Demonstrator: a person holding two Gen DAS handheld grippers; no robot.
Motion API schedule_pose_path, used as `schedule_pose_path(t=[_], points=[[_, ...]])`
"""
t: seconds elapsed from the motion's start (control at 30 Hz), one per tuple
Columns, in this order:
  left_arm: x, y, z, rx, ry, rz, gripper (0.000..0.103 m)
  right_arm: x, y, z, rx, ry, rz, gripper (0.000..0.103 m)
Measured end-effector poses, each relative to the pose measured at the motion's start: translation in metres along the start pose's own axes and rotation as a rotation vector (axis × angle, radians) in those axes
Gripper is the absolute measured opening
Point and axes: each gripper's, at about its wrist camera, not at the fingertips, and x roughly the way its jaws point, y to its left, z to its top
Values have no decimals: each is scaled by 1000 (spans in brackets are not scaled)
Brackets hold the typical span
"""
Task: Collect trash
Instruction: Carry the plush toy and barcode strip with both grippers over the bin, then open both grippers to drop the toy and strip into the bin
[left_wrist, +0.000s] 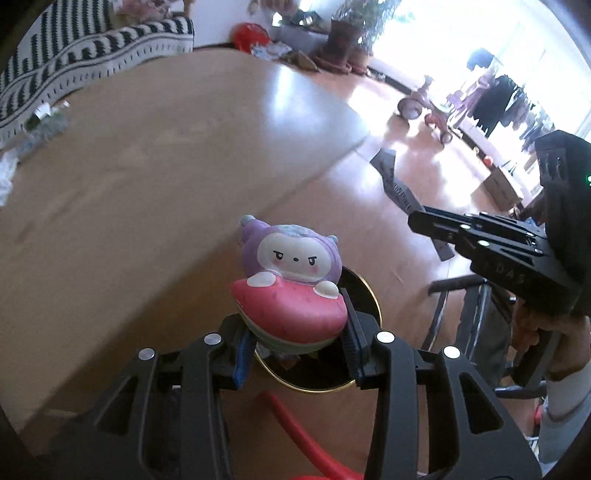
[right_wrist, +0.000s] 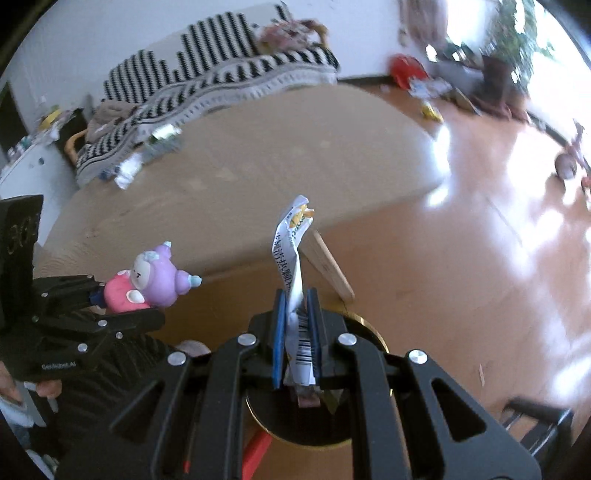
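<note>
My left gripper (left_wrist: 295, 328) is shut on a squishy toy (left_wrist: 291, 284), a purple figure on a pink strawberry, held above a round black bin with a gold rim (left_wrist: 364, 384). The toy also shows in the right wrist view (right_wrist: 147, 284), at the left. My right gripper (right_wrist: 295, 314) is shut on a crumpled white wrapper with a barcode (right_wrist: 293, 258), held upright above the same bin (right_wrist: 376, 338). The right gripper shows in the left wrist view (left_wrist: 417, 219) at the right, edge-on.
A large tan table (left_wrist: 147, 166) fills the left and middle; loose wrappers (right_wrist: 129, 170) lie at its far edge by a black-and-white striped blanket (right_wrist: 221, 77). A red object (left_wrist: 295, 428) lies below the bin. A dark chair frame (left_wrist: 461, 314) stands at the right. Toys scatter the wooden floor.
</note>
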Motion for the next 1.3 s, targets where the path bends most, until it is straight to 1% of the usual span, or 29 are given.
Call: schedule_pose_path(t=[0.07, 0.1, 0.17, 0.2, 0.23, 0.27, 0.33, 0.4, 0.57, 0.67, 0.77, 0.8, 0.83, 0.87, 0.9, 0.97, 1.0, 1.07, 1.1, 1.13, 1.2, 1.23, 1.3], points=[[24, -6, -12, -15, 30, -3, 40, 24, -14, -20, 69, 54, 12, 12], [34, -7, -16, -19, 44, -9, 40, 43, -23, -35, 119, 100, 23, 12], [64, -8, -31, -11, 90, -21, 40, 69, -33, -57, 187, 162, 32, 12], [82, -8, -40, 8, 137, -17, 40, 79, -38, -68, 230, 185, 48, 12], [90, -6, -43, -3, 172, -22, 40, 85, -41, -76, 260, 196, 62, 12], [99, -1, -45, -35, 209, -54, 40, 89, -43, -82, 283, 205, 73, 12], [101, 1, -41, -37, 205, -64, 40, 92, -45, -84, 282, 216, 68, 12], [107, 1, -42, -36, 222, -70, 40, 95, -47, -82, 269, 221, 57, 12], [114, -8, -42, -24, 238, -63, 40, 92, -50, -73, 262, 216, 42, 12], [116, -5, -41, -19, 239, -65, 40, 95, -52, -70, 273, 225, 41, 12], [116, -11, -40, -3, 246, -45, 46, 93, -54, -67, 292, 221, 68, 12], [117, -13, -41, -2, 250, -28, 58, 91, -56, -67, 300, 215, 58, 21], [117, -14, -41, -6, 248, -22, 88, 88, -58, -65, 313, 202, 43, 62], [116, -15, -39, -11, 233, -23, 98, 82, -61, -64, 333, 182, 22, 85], [112, -15, -38, -13, 213, -31, 97, 76, -67, -62, 365, 162, 6, 95], [107, -13, -36, -32, 197, -50, 97, 68, -76, -60, 408, 140, 10, 96], [104, -10, -34, -47, 195, -50, 97, 61, -80, -58, 421, 115, -9, 96], [93, -5, -29, -73, 184, -63, 97, 48, -80, -52, 398, 57, -62, 96], [84, -3, -26, -82, 159, -71, 97, 41, -77, -47, 373, 18, -89, 96], [71, 1, -20, -79, 117, -72, 97, 38, -74, -43, 359, 1, -107, 96], [44, 11, -9, -72, 45, -35, 97, 36, -66, -32, 344, -12, -111, 96], [24, 23, -2, -83, -5, -4, 97, 37, -60, -27, 333, -19, -102, 96], [-6, 48, 6, -131, -69, 54, 97, 41, -42, -14, 292, -29, -85, 96]])
